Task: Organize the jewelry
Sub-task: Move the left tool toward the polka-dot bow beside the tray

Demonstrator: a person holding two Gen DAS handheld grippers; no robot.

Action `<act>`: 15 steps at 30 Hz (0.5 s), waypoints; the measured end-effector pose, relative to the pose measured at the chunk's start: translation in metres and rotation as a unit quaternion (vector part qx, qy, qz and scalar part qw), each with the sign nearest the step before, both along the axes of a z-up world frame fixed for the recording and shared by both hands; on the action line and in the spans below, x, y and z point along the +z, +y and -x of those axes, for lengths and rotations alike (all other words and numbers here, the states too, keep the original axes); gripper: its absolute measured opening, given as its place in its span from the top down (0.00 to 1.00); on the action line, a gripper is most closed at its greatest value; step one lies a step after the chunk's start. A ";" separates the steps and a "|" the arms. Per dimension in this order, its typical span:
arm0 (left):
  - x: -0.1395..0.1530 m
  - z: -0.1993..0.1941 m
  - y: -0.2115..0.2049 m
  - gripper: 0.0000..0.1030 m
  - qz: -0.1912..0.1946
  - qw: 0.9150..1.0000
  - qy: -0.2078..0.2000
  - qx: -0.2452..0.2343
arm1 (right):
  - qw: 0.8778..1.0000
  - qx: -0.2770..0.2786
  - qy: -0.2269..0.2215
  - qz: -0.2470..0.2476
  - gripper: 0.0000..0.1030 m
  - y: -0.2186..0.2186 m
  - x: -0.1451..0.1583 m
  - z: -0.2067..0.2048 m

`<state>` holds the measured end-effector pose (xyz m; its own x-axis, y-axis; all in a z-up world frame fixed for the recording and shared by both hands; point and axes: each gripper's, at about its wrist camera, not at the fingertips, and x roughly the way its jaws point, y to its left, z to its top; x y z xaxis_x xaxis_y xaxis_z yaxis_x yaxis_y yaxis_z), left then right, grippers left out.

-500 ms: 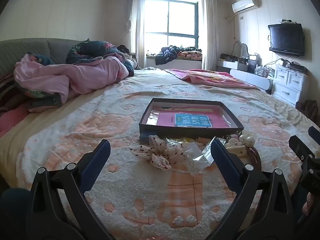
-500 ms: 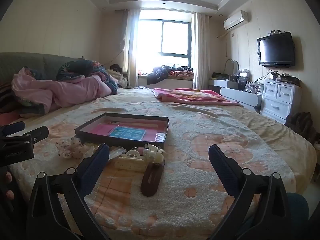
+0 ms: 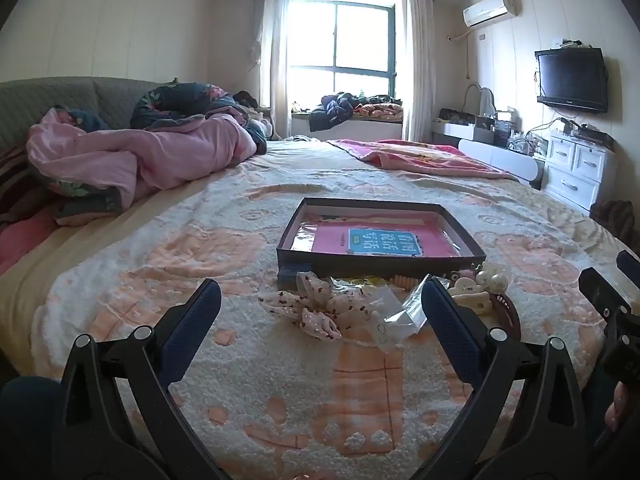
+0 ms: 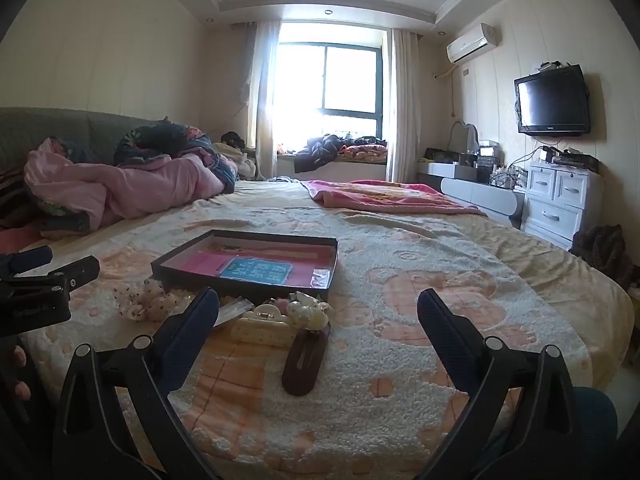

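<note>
Both grippers hover low over the bed, jaws spread wide and holding nothing. The left gripper faces a spotted scrunchie and a clear bag; the right gripper faces a cream claw clip, a pearl piece and a brown hair clip. This jewelry lies on the bedspread just in front of the open box, which has a pink card inside.

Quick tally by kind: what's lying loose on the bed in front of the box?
Fabric scrunchie: 1
Clear plastic bags: 2
Cream claw clip: 1
Pearl hair piece: 1
Brown snap clip: 1
Total: 6, though smaller bits against the box are unclear.
</note>
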<state>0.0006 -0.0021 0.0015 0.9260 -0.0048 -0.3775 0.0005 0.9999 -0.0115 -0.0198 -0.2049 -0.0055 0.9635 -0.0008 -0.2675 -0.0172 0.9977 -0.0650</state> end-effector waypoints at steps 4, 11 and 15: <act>0.000 0.000 0.001 0.11 0.001 1.000 0.000 0.001 | 1.000 0.000 0.000 -0.001 0.06 -0.001 0.001 0.001; 0.002 0.001 0.003 0.11 0.002 1.000 -0.006 0.001 | 1.000 0.000 -0.001 -0.002 0.06 -0.004 0.006 0.001; 0.003 0.001 0.004 0.11 0.002 1.000 -0.008 0.004 | 1.000 0.001 -0.002 -0.002 0.06 -0.004 0.006 0.001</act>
<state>-0.0001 0.0017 0.0045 0.9319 0.0004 -0.3628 -0.0066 0.9999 -0.0159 -0.0207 -0.2093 0.0008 0.9647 0.0014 -0.2633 -0.0180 0.9980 -0.0609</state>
